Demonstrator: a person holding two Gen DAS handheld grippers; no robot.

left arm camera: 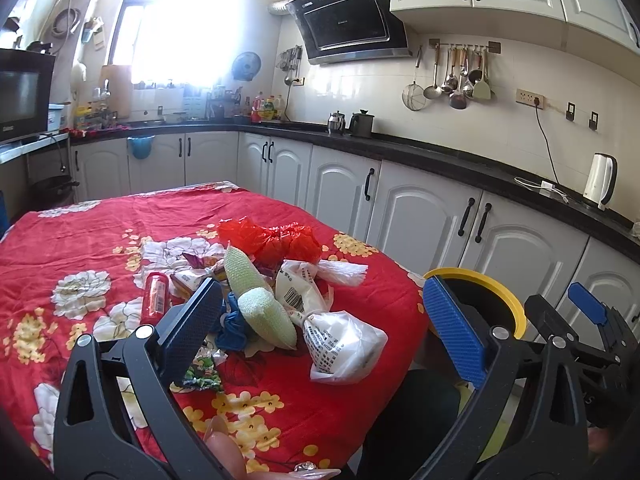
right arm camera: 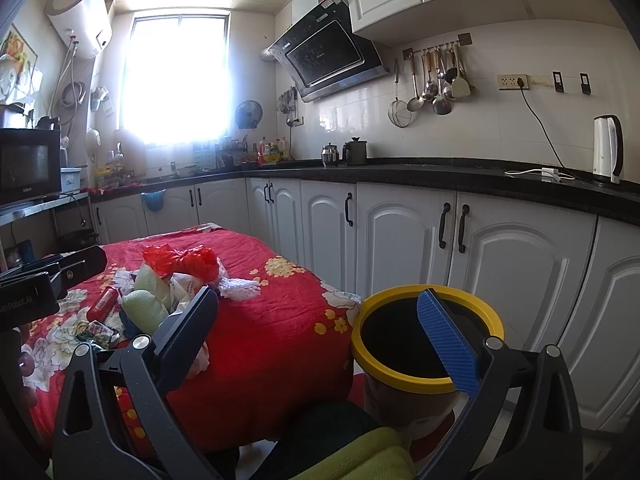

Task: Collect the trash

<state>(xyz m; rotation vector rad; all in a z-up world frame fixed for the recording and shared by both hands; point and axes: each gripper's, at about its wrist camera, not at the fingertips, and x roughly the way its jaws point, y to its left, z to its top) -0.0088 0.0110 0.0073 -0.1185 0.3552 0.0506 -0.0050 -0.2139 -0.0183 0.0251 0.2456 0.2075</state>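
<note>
A pile of trash lies on the red flowered tablecloth [left arm camera: 80, 240]: a red plastic bag [left arm camera: 276, 240], white plastic bags [left arm camera: 344, 340], a pale green foam piece [left arm camera: 260, 304], a red tube [left arm camera: 155, 298], a blue scrap [left arm camera: 232, 328] and a green wrapper [left arm camera: 202, 372]. The pile also shows in the right wrist view [right arm camera: 160, 292]. My left gripper [left arm camera: 320, 328] is open and empty, just above the pile. My right gripper [right arm camera: 320, 336] is open and empty, over the table's right edge beside the yellow-rimmed bin [right arm camera: 426, 340]. The bin also shows in the left wrist view [left arm camera: 496, 292].
White cabinets [right arm camera: 400, 232] under a black counter [right arm camera: 440, 174] run along the right, close behind the bin. A white kettle [right arm camera: 608, 148] stands on the counter. A microwave [right arm camera: 28, 164] sits at far left. The other gripper's body [right arm camera: 48, 276] hangs over the table's left.
</note>
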